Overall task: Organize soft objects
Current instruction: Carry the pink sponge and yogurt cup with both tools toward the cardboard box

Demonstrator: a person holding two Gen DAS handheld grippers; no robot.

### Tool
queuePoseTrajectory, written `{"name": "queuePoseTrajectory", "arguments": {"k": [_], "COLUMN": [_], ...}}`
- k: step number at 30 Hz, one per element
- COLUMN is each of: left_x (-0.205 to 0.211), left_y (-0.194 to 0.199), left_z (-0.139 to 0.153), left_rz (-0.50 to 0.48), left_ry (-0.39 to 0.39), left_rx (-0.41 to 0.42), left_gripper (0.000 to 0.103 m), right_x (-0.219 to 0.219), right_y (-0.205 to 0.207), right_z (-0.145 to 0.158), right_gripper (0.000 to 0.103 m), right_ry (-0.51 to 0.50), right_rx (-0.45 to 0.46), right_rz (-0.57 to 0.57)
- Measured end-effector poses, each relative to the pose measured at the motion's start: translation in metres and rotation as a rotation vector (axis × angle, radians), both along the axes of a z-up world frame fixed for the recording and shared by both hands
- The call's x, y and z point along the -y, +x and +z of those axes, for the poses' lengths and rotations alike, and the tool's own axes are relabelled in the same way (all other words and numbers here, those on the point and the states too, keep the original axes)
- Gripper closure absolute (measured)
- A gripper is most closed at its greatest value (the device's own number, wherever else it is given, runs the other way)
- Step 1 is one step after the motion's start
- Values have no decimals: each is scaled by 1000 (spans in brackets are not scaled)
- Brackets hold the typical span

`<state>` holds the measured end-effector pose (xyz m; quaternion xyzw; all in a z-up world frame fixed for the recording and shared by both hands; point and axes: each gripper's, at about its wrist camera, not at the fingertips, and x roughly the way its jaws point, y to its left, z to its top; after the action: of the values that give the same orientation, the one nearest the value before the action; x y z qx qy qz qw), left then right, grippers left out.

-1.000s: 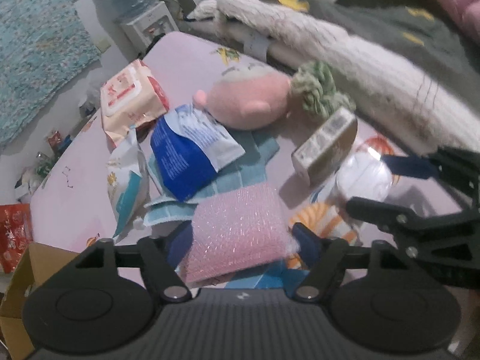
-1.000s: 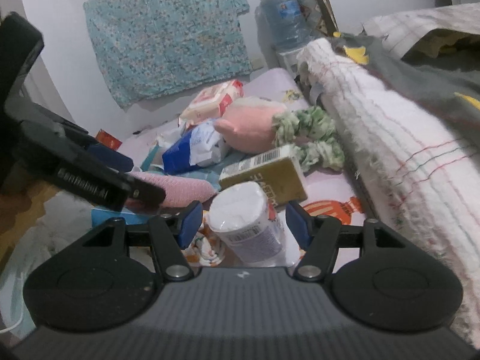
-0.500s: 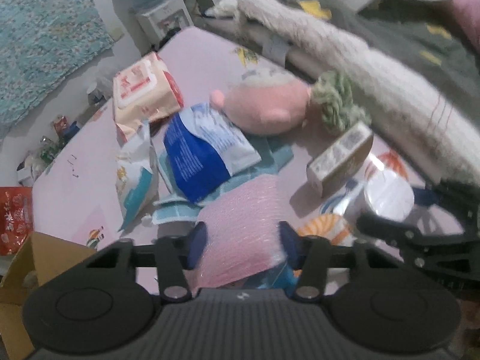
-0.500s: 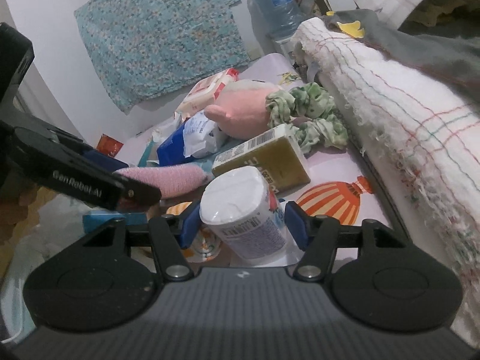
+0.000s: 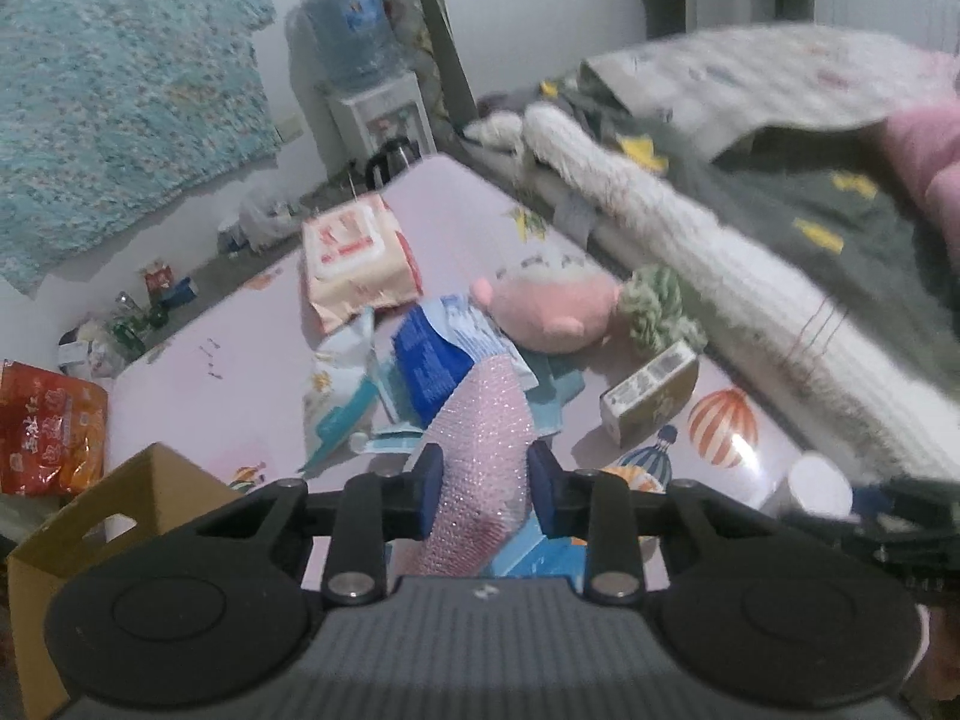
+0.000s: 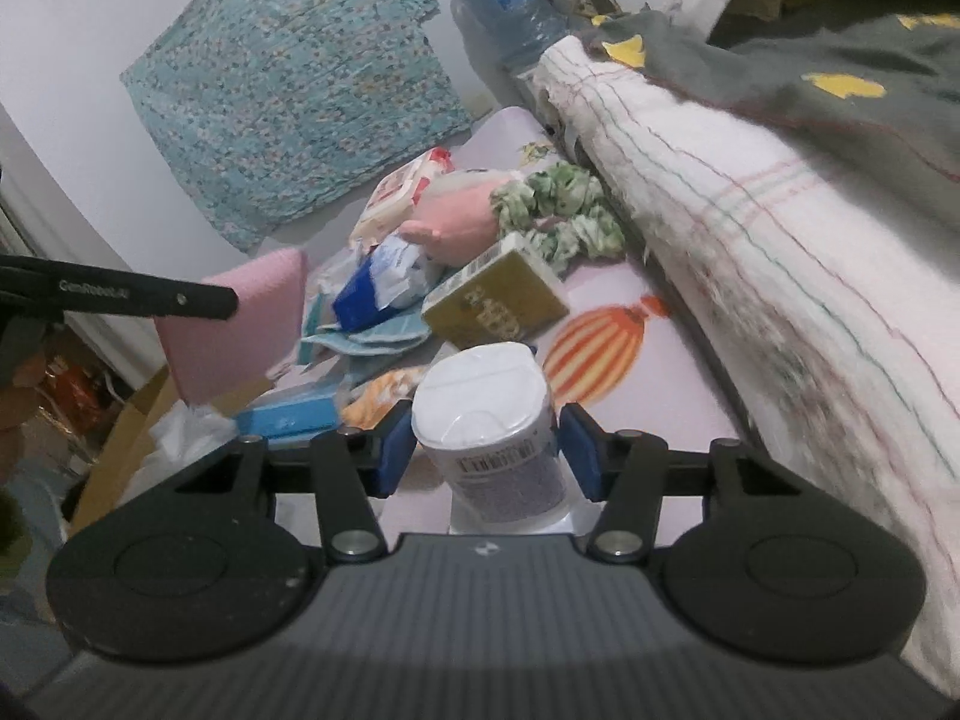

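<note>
The pink sponge is clamped by the left gripper at 6 o'clock — the right gripper, jaws closing, flanks the white canister, contact indeterminate.

Sponge between left jaws, tub between right jaws — box behind tub

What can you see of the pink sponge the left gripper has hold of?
The pink sponge is a flat rectangular pad with a glittery, knitted-looking mesh cover, soft and slightly bowed. The left gripper is shut on it, blue pads pressing both long edges, and the jaws have just been closing. The right wrist view shows it lifted clear of the pink mat, tilted on edge above the cardboard box, touching nothing but the gripper. Its far end points toward the blue packet.
</note>
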<state>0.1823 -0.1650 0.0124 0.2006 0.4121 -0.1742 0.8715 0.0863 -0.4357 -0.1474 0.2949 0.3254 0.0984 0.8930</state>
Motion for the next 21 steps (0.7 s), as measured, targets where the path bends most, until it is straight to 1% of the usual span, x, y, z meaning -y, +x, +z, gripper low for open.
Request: {"name": "queuePoseTrajectory", "arguments": {"k": [3, 5, 8, 9, 11, 13, 14, 16, 17, 20, 21], "left_x": [-17, -30, -49, -55, -67, -78, -83, -93, -98, -111, -113], "left_y": [-19, -31, -50, -55, -65, -74, -79, -86, -88, -93, -94], "left_z": [19, 29, 33, 33, 30, 28, 26, 23, 21, 13, 11], "left_rz": [13, 24, 58, 71, 103, 121, 129, 144, 153, 169, 173], "left_ry": [-53, -101, -159, -174, -213, -247, -265, -296, -313, -354, -362], "left_rx": [31, 34, 30, 27, 23, 28, 32, 32, 27, 17, 18], "left_gripper": [72, 72, 72, 72, 72, 72, 72, 72, 72, 72, 72], "right_x": [-2, -5, -16, -21, -31, -36, -35, -30, -26, -16, -15], "right_y": [-16, -20, -15, -11, -5, -3, -4, -4, -5, -13, -15], "right_z": [4, 2, -15, -23, -37, -45, -47, -43, -37, -19, -14], "right_gripper": [52, 51, 51, 51, 51, 51, 50, 50, 49, 47, 44], "right_ry": [65, 166, 366, 415, 460, 457, 470, 443, 398, 219, 174], "right_rx": [-18, -45, -111, -136, -196, -238, -235, -227, -218, -192, -190], "right_rz": [45, 91, 167, 188, 215, 222, 222, 207, 186, 120, 100]}}
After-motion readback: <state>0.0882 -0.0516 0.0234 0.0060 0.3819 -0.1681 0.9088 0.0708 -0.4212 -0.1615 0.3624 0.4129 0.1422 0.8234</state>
